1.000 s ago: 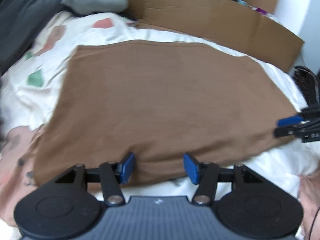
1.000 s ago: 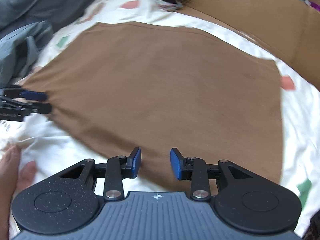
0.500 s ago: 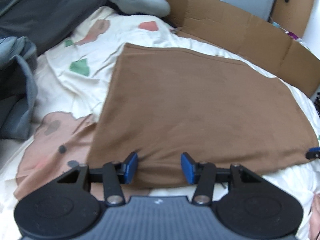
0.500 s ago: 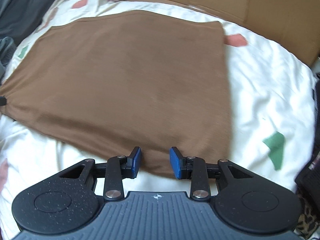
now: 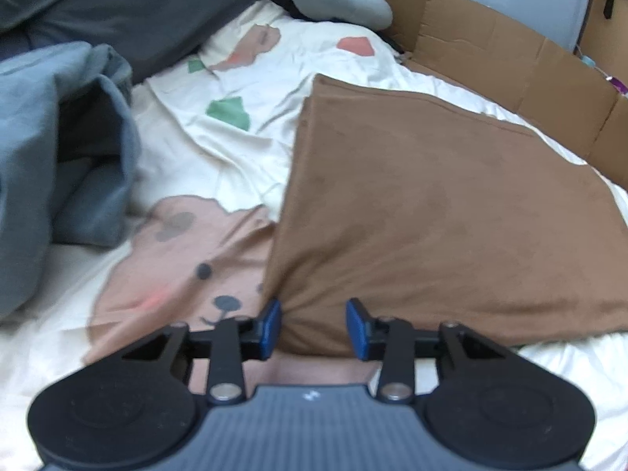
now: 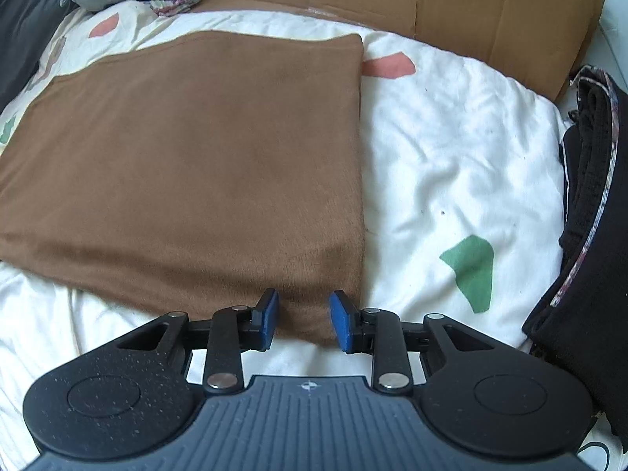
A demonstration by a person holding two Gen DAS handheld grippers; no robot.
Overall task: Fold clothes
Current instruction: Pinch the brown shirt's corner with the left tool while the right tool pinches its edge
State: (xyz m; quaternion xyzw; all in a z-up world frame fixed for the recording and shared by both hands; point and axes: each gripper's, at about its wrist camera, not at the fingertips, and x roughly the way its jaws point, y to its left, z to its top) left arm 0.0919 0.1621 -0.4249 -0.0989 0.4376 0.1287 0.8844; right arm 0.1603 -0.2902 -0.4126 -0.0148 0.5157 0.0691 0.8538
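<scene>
Brown cloth [image 5: 451, 216], just one piece, lay flat on the bed [image 6: 451, 137], and I had my two tools at its near corners. My left gripper [image 5: 313, 327] had just been closing its jaws, with the corner between them but not pinched, and my right gripper [image 6: 302, 320] stood apart the same way. Next I thought both must pinch and lift to fold it over.

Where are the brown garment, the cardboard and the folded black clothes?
brown garment [image 6: 204, 165], right wrist view, middle of the cloth
cardboard [image 6: 471, 11], right wrist view, flat upper panel
folded black clothes [image 6: 588, 204], right wrist view, stack's side
</scene>
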